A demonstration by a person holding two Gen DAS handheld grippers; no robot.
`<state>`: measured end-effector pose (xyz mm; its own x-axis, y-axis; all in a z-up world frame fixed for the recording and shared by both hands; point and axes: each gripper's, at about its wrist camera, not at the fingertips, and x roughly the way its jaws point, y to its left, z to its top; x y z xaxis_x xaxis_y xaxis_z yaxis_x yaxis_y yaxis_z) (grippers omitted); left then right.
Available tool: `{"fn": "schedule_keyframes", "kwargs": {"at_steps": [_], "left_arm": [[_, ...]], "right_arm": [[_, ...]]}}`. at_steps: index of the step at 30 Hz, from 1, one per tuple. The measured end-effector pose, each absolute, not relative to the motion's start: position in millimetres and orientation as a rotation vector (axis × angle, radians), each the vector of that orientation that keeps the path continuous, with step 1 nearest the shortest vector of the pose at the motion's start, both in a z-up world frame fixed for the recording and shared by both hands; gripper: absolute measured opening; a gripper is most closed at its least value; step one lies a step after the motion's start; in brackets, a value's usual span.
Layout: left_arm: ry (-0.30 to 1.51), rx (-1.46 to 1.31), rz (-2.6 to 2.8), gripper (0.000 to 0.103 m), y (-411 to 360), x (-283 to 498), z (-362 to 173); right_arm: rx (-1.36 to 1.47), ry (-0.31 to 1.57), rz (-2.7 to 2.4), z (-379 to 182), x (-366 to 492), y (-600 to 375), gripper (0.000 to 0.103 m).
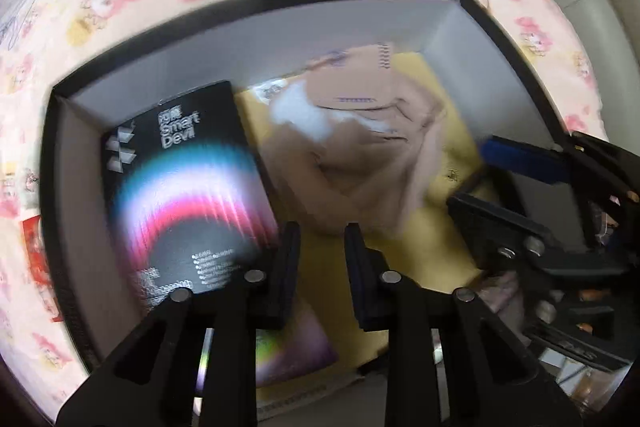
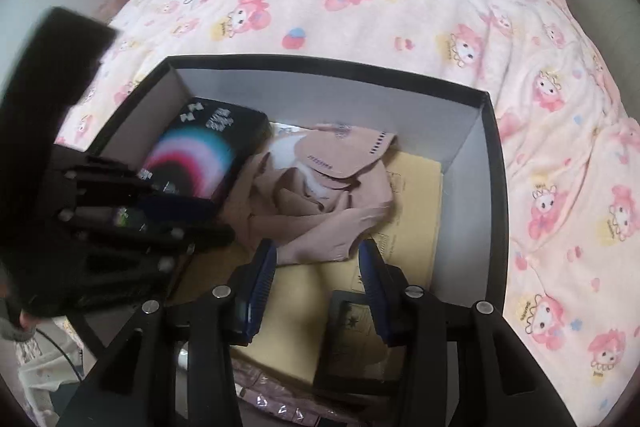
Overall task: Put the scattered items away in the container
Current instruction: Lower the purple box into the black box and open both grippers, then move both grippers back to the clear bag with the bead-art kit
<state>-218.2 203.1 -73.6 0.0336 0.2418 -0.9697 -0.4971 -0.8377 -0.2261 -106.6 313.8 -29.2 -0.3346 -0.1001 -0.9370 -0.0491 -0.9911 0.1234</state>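
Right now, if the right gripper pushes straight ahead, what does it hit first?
Most likely the beige garment lying in the box; the open right gripper points at its near edge, though depth is uncertain.

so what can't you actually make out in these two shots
- Beige cloth, left wrist view: motion blur smears its folds and printed marks.
- Small print on the black Smart Devil box, left wrist view: blurred.
- Purple item, left wrist view: mostly hidden behind the left gripper.
- Dark flat item, right wrist view: partly covered by the right gripper.
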Motion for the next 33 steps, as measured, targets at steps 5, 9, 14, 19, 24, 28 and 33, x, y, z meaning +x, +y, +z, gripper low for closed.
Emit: {"fn": "schedule_keyframes", "kwargs": {"at_steps": [5, 9, 14, 19, 24, 28, 33], "left_arm": [[0.106, -1.789, 1.892, 0.022, 190, -224, -69], [0.0, -1.73, 1.937, 0.025, 171, -214, -57], [-0.034, -1.634, 2.052, 0.028, 149, -188, -42], [-0.027, -1.433, 2.197, 0.045, 141, -155, -12], [-0.095, -1.329, 2.222, 0.047, 125, -129, 6], [-0.118, -1.273, 2.281, 0.047, 108, -109, 11], [-0.206, -1.243, 2.348, 0.048, 68, -85, 14]], "right_arm": [[1.76, -0.249, -2.509, -30, -101, 309, 0.039], [1.723, -0.245, -2.519, -35, -91, 300, 0.039], [1.67, -0.256, -2.576, -37, -88, 292, 0.039], [1.552, -0.295, -2.688, -25, -80, 283, 0.04], [1.434, -0.249, -2.737, -10, -68, 263, 0.041], [1.358, -0.139, -2.765, 1, -59, 238, 0.041], [1.318, -0.144, -2.683, 4, -55, 206, 0.042]]}}
